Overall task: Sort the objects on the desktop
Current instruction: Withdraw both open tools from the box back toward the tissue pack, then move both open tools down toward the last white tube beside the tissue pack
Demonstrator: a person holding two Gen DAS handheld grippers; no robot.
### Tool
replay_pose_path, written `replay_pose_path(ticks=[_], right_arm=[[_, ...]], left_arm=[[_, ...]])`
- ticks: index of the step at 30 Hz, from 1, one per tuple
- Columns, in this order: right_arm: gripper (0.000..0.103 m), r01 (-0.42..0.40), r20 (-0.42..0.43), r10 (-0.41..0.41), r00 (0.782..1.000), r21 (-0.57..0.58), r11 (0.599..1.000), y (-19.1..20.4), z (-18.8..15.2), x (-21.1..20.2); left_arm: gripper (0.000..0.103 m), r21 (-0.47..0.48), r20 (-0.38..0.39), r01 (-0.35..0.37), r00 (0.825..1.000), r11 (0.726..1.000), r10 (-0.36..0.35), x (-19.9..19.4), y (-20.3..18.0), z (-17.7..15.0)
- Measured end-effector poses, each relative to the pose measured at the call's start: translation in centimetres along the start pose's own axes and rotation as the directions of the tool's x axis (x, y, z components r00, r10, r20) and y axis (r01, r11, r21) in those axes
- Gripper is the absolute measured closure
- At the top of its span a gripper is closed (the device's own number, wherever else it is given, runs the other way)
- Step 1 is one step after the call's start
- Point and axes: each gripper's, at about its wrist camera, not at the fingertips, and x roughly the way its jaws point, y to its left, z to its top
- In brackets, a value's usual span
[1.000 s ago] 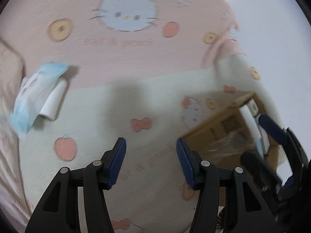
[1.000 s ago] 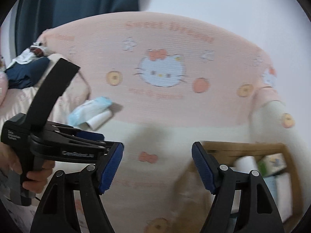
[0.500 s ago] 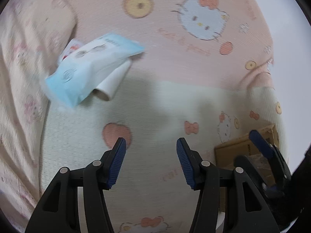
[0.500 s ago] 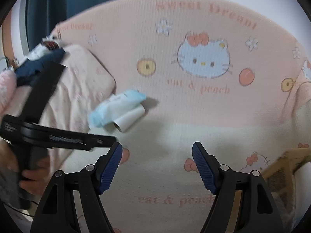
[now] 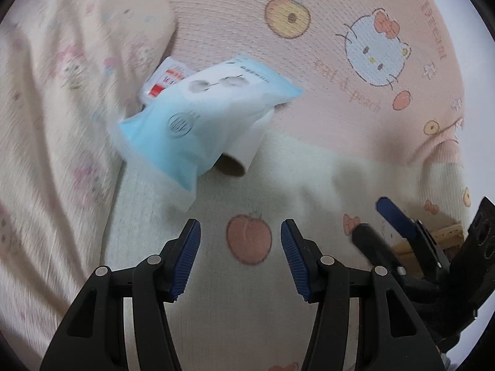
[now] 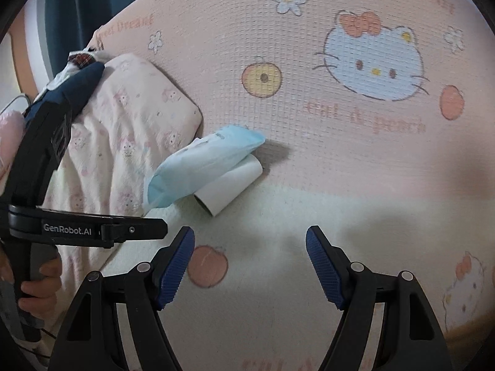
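In the left wrist view the left gripper (image 5: pixel 240 258) stood at the bottom centre of the frame with its blue-padded jaws apart and nothing between them; only a printed peach on the bed cover (image 5: pixel 309 160) showed in the gap. Above and left of it, near the middle of the frame, lay a pale blue and white tissue pack (image 5: pixel 204 114), tilted, its lower end toward the gripper. It rested over a white paper roll (image 5: pixel 247 145) whose open dark end pointed down-right. A small white packet with red print (image 5: pixel 164 82) poked out from behind the pack's upper left side, what it was could not be read through the blur. A cream quilt with pink figures (image 5: pixel 55 130) filled the left side of the frame. At the lower right edge the right gripper (image 5: pixel 376 219) came into view.

In the right wrist view the right gripper (image 6: pixel 250 264) sat at the bottom centre, jaws wide apart and empty. The tissue pack (image 6: pixel 204 162) and paper roll (image 6: pixel 229 187) lay just above and left of it, touching each other, beside the quilt (image 6: pixel 123 142). At the left edge a hand (image 6: pixel 34 281) gripped the left gripper's black handle
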Motion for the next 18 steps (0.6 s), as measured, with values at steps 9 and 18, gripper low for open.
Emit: replay_pose_path(ticks=[9,18], right_arm=[[0.03,0.068,-0.071,-0.08,0.994,-0.16,0.985,-0.3,-1.1,5.4],[0.027,0.075,0.005,-0.076,0.997,0.119,0.99,-2.8,-1.8,3.5]], left_arm=[[0.045,0.047,0.097,0.003,0.995,0.999,-0.008,1.5,-1.4,2.6],[0.044,-0.124,-0.062,0.036,0.997,0.992,-0.044,4.9,0.8,3.8]])
